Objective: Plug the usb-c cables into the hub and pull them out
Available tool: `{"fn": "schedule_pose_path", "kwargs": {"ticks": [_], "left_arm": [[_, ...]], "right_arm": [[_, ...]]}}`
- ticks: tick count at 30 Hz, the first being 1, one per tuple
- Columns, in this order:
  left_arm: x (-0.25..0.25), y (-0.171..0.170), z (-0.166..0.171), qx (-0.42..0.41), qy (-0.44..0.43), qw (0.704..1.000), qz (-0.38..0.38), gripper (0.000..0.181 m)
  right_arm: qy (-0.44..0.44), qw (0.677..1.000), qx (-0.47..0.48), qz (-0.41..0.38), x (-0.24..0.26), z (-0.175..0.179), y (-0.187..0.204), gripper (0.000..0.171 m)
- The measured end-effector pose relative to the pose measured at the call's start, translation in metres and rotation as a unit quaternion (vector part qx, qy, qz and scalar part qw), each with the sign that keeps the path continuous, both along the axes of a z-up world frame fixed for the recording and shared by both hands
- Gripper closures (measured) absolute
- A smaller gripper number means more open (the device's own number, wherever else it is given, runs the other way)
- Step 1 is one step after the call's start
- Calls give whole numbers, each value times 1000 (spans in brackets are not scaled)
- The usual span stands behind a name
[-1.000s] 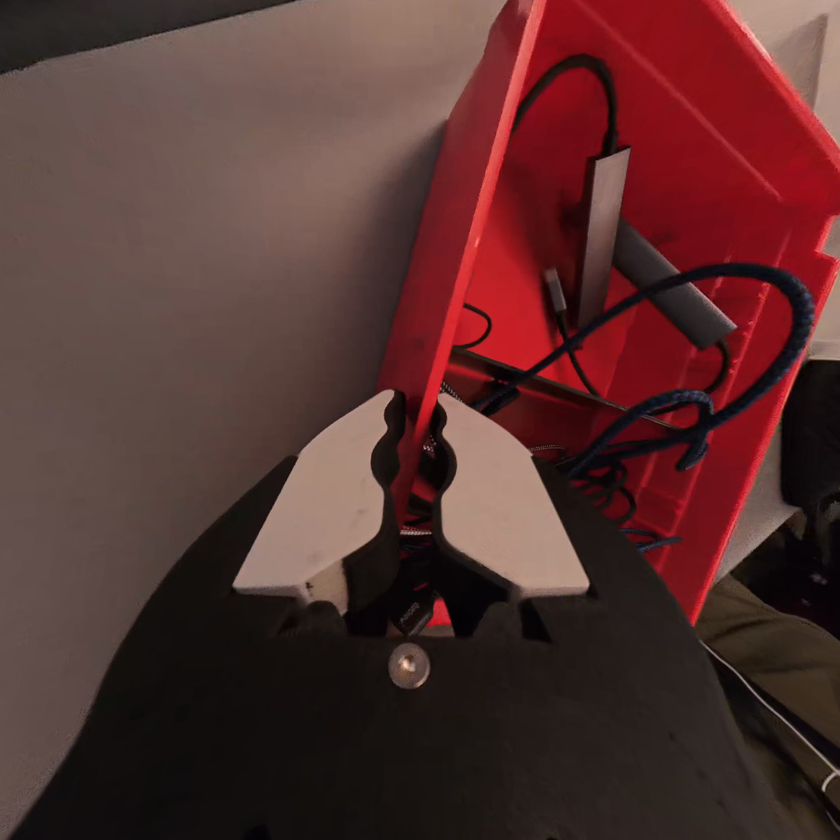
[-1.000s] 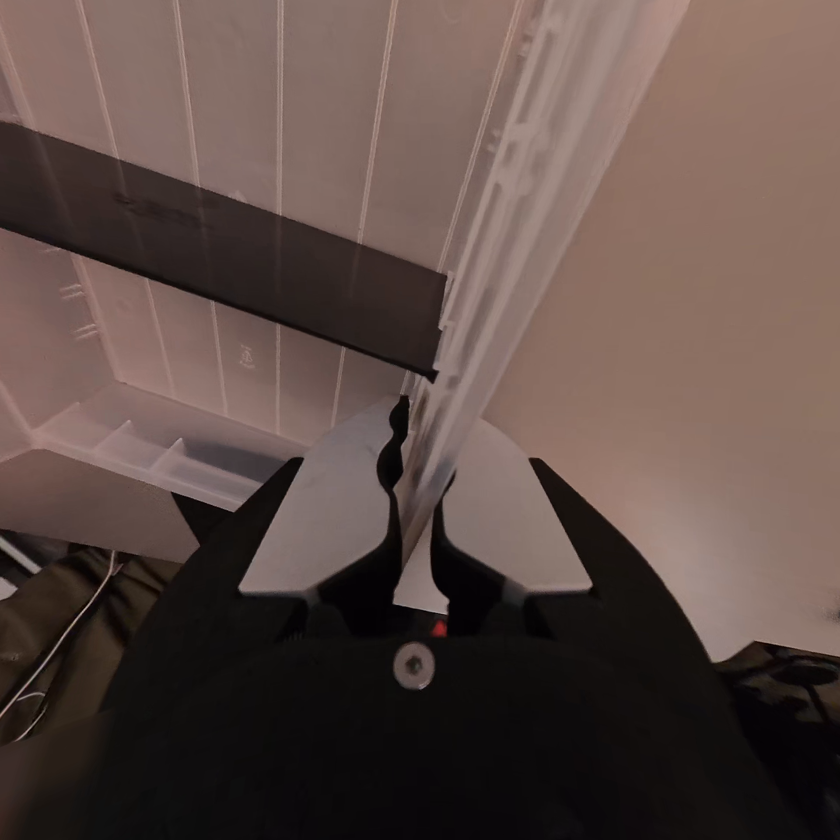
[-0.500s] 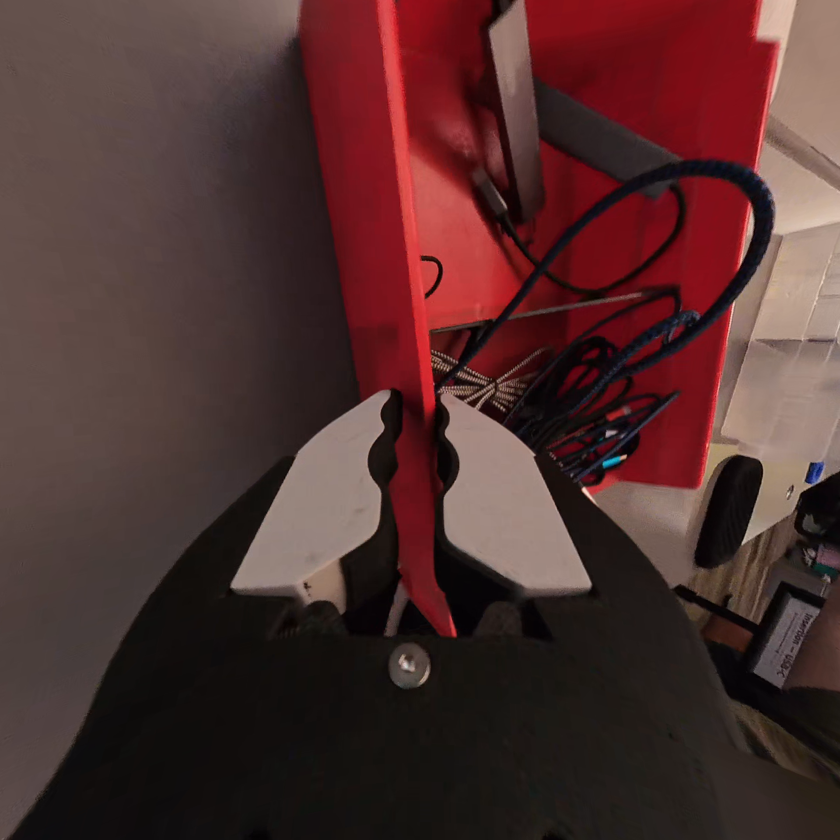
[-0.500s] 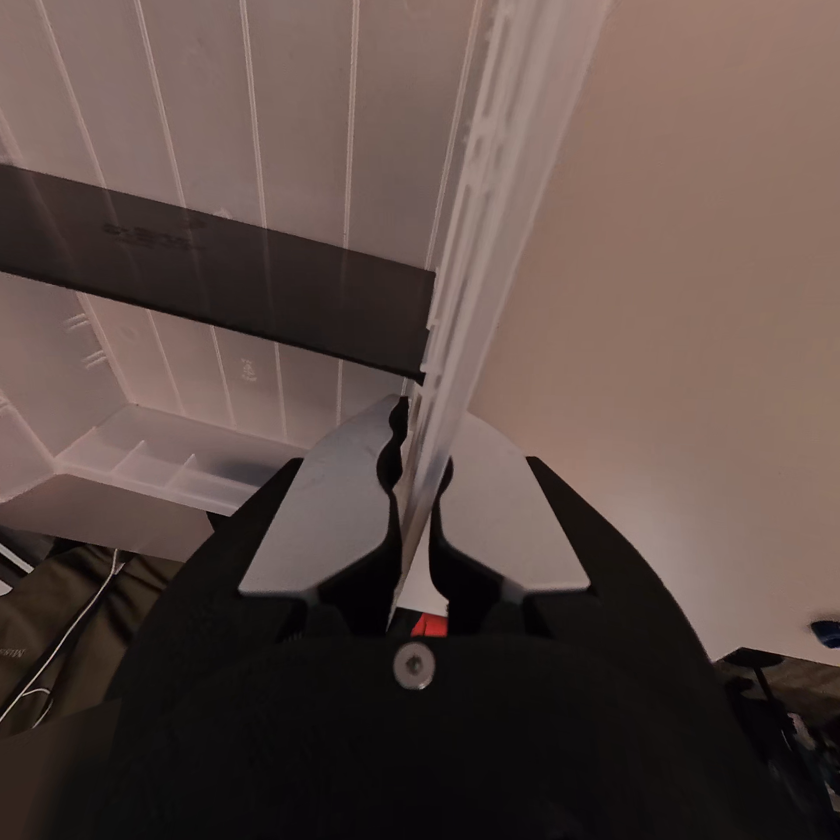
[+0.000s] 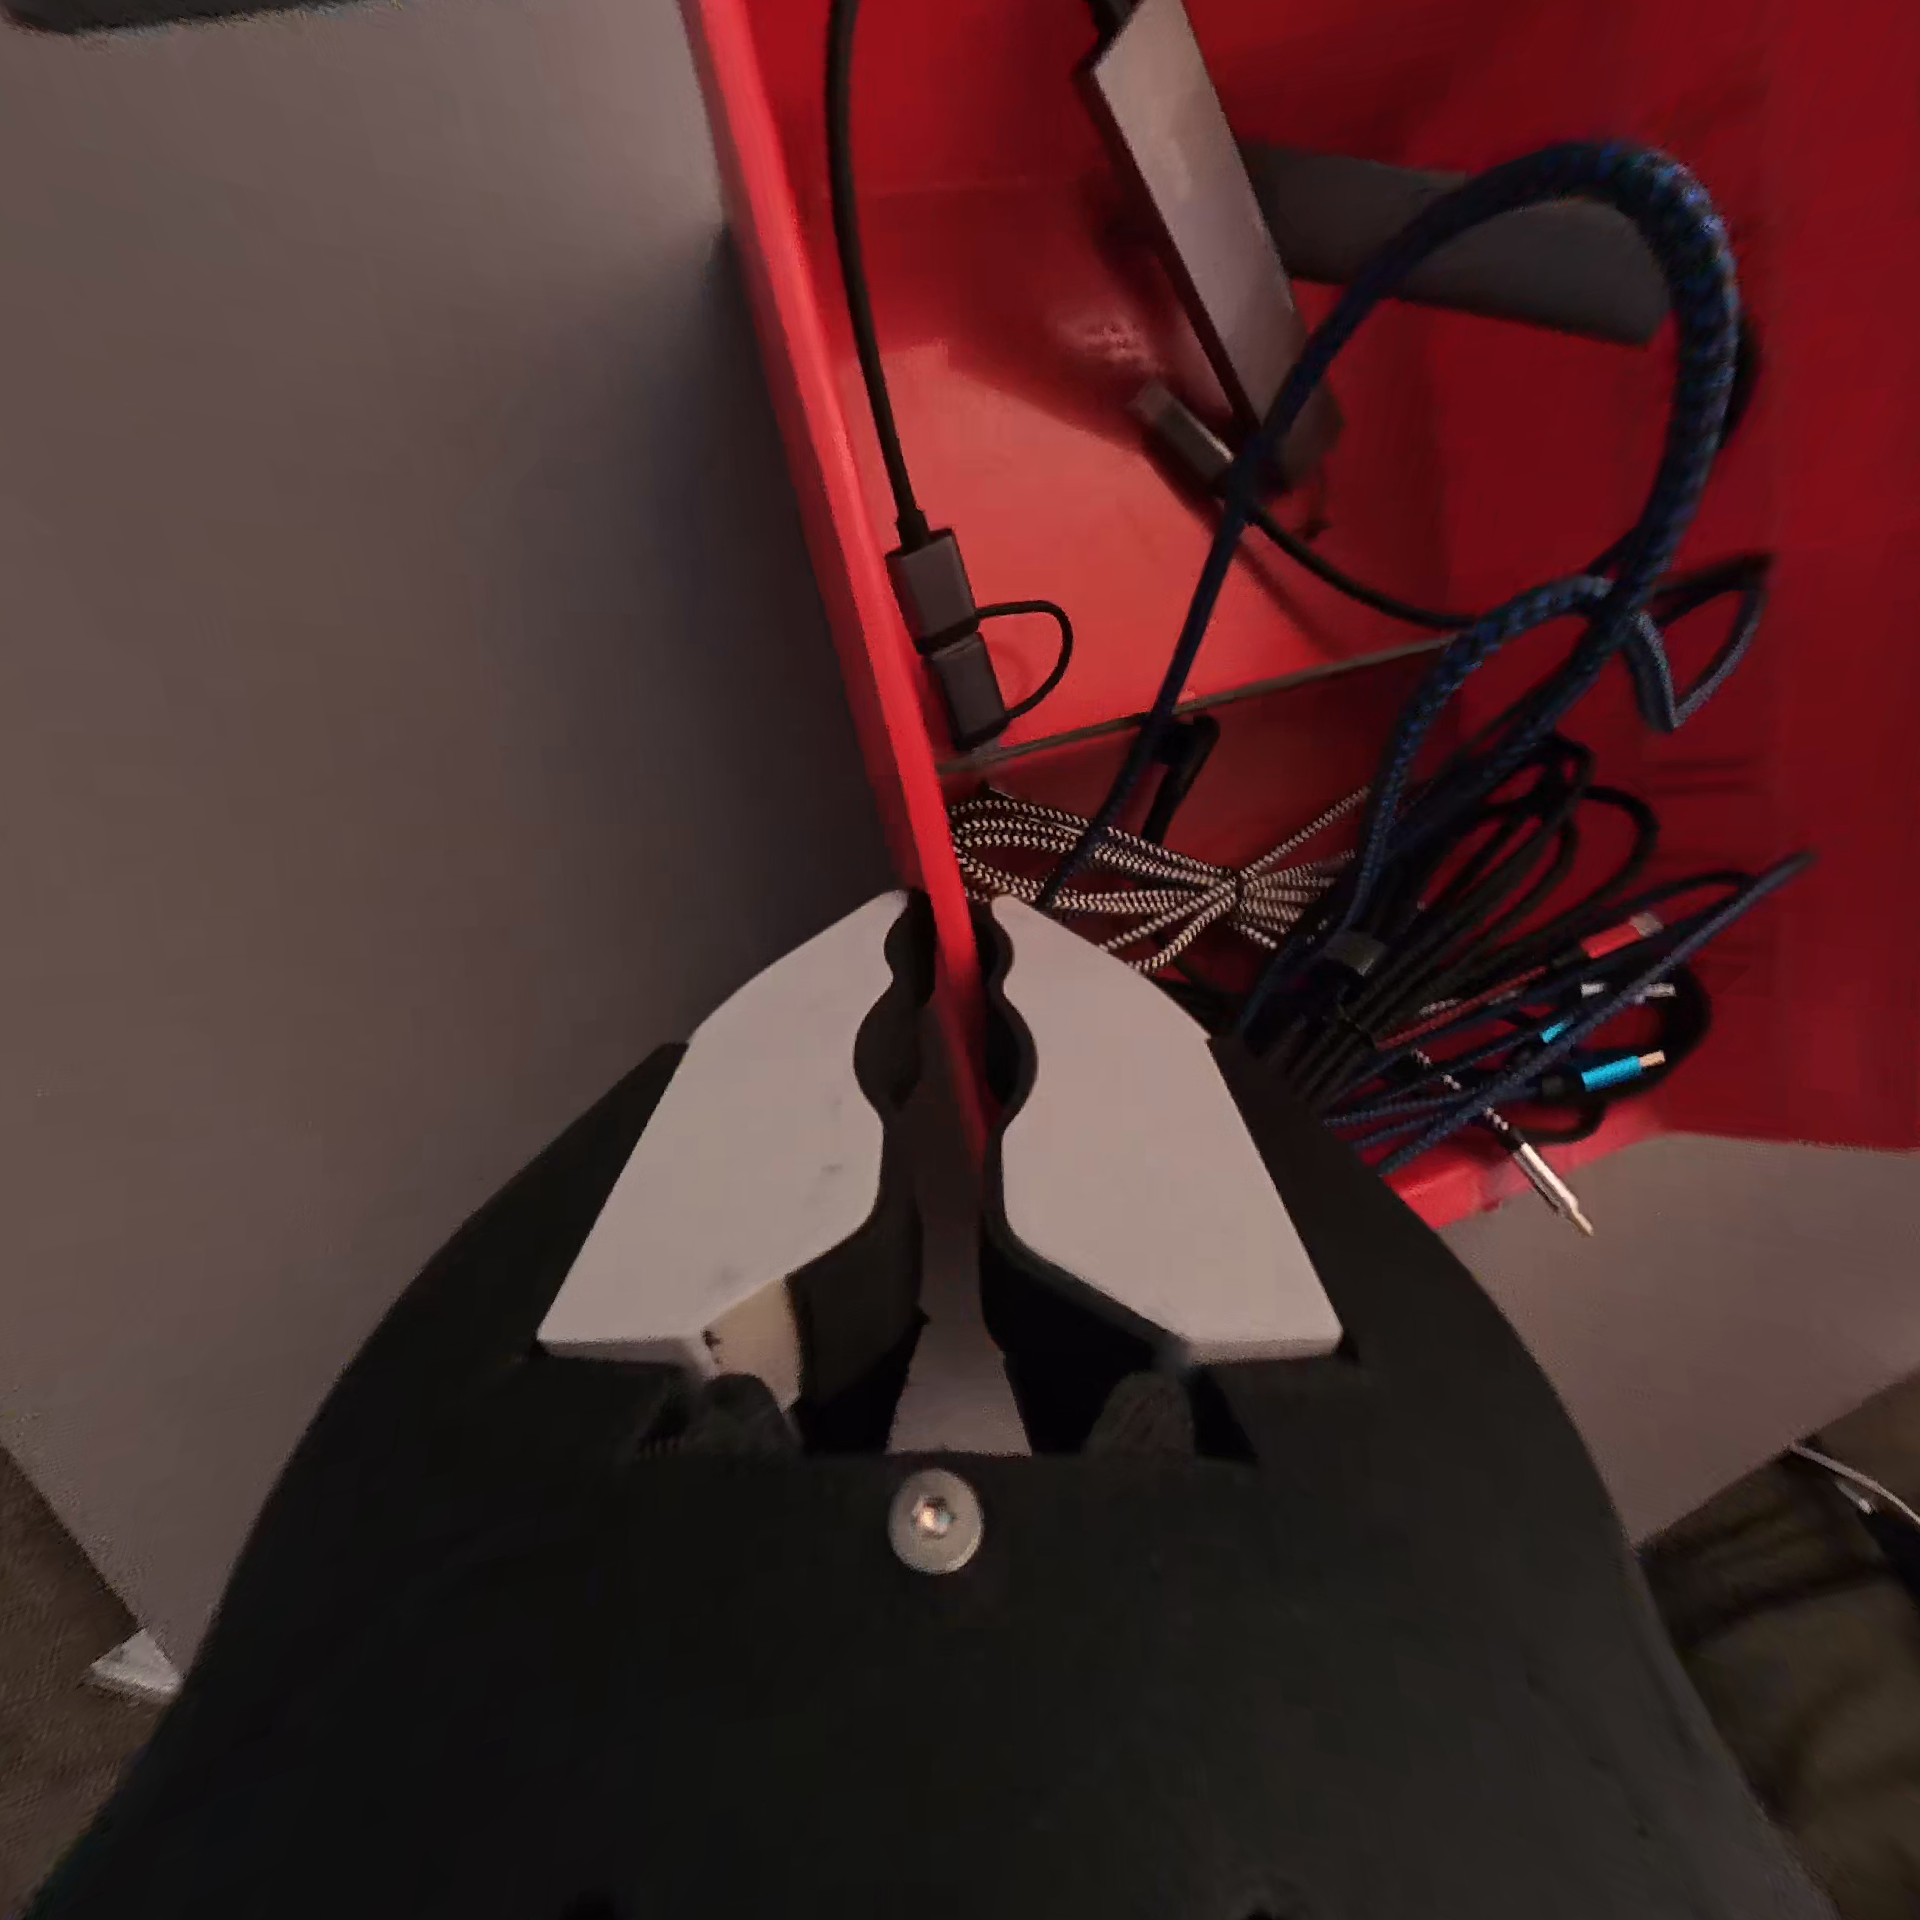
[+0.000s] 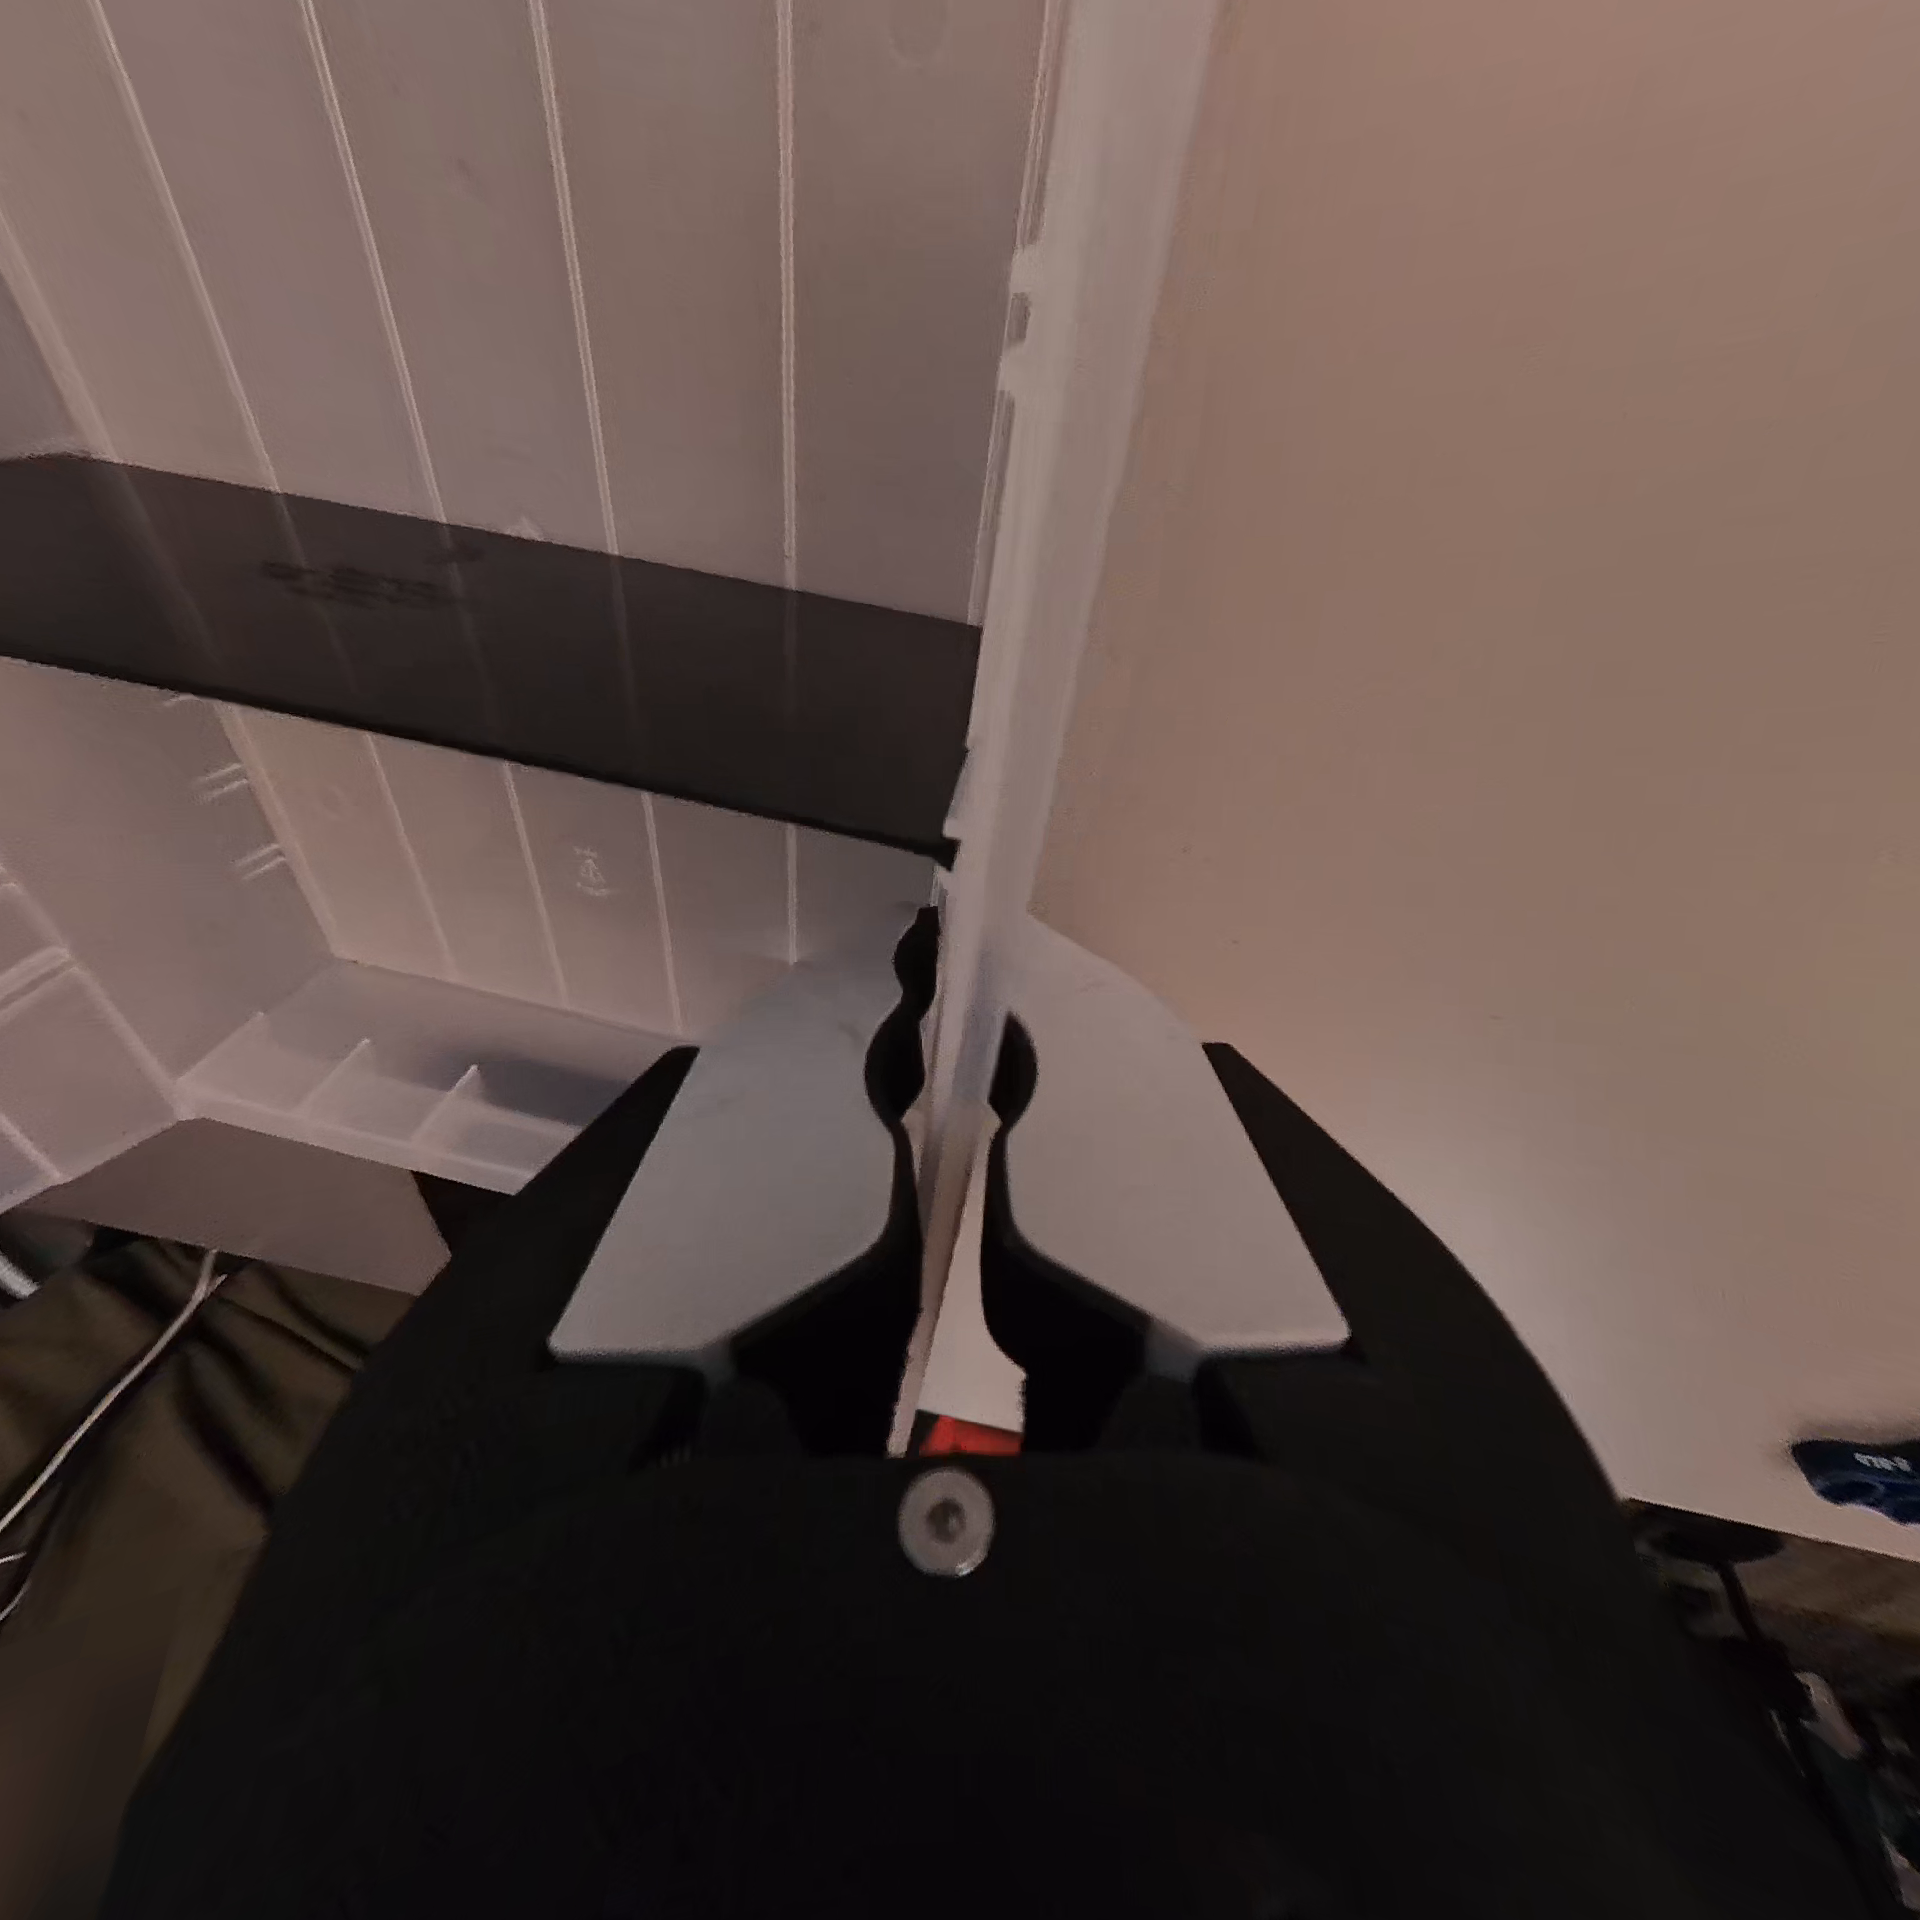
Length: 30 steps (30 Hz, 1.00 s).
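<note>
My left gripper (image 5: 951, 909) is shut on the side wall of a red bin (image 5: 810, 416), gripping its rim. Inside the bin lie a grey hub (image 5: 1195, 208) and a darker hub (image 5: 1507, 281), with a grey plug and adapter (image 5: 945, 623) against the wall. A blue braided cable (image 5: 1704, 312) loops over them. A black-and-white braided cable (image 5: 1143, 894) and a bundle of several thin cables (image 5: 1507, 997) fill the nearer compartment. My right gripper (image 6: 961, 925) is shut on the rim of a clear plastic bin (image 6: 1039, 520).
A thin divider (image 5: 1247, 696) splits the red bin. A dark strip (image 6: 520, 644) shows through the clear bin's ribbed floor. Pale table surface (image 6: 1455, 623) lies to the right of the clear bin and grey table (image 5: 364, 623) to the left of the red bin. The grippers' ends are close to 75 cm from one another.
The red bin has swung in the left wrist view from leaning right to leaning left, showing more of the cable compartment. The clear bin's wall has turned nearly upright. Both grippers stay shut.
</note>
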<state>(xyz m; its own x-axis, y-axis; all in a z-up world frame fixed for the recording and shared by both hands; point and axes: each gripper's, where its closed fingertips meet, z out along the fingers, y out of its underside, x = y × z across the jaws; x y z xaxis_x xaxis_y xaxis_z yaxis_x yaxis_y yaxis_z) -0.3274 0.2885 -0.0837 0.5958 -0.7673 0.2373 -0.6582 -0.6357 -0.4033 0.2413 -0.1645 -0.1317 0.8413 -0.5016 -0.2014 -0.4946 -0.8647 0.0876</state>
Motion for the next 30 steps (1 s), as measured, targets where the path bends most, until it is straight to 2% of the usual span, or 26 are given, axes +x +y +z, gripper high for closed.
{"fn": "schedule_pose_path", "kwargs": {"ticks": [5, 11, 14, 17, 20, 22, 25, 28, 30], "left_arm": [[4, -10, 0, -3, 16, 1000, -27, 174], [-9, -21, -1, -56, 9, 998, 6, 172], [-15, -21, 0, -54, 13, 998, 11, 172], [-14, -17, 2, -46, 6, 999, 12, 172], [-12, -13, 8, -46, -15, 998, 29, 170], [-13, -13, 24, -49, -47, 996, 61, 169], [-21, -23, 69, -51, -118, 985, 119, 166], [-13, -38, 144, 43, -252, 962, 98, 167], [-10, -51, 186, 120, -308, 941, 79, 165]], "right_arm": [[-30, 999, -14, 22, -4, 0, 0, 161], [-41, 999, 5, 27, -7, -1, 3, 160], [-64, 997, 11, 38, -4, -1, 3, 156], [-123, 991, 30, 39, 5, 5, 7, 150], [-237, 968, 68, 40, 23, 33, 14, 142], [-339, 933, 111, 53, 32, 67, 25, 137], [-494, 843, 206, 56, 27, 136, 43, 132], [-587, 738, 326, 69, -8, 197, 65, 107], [-631, 668, 385, 83, -35, 230, 78, 102]]}}
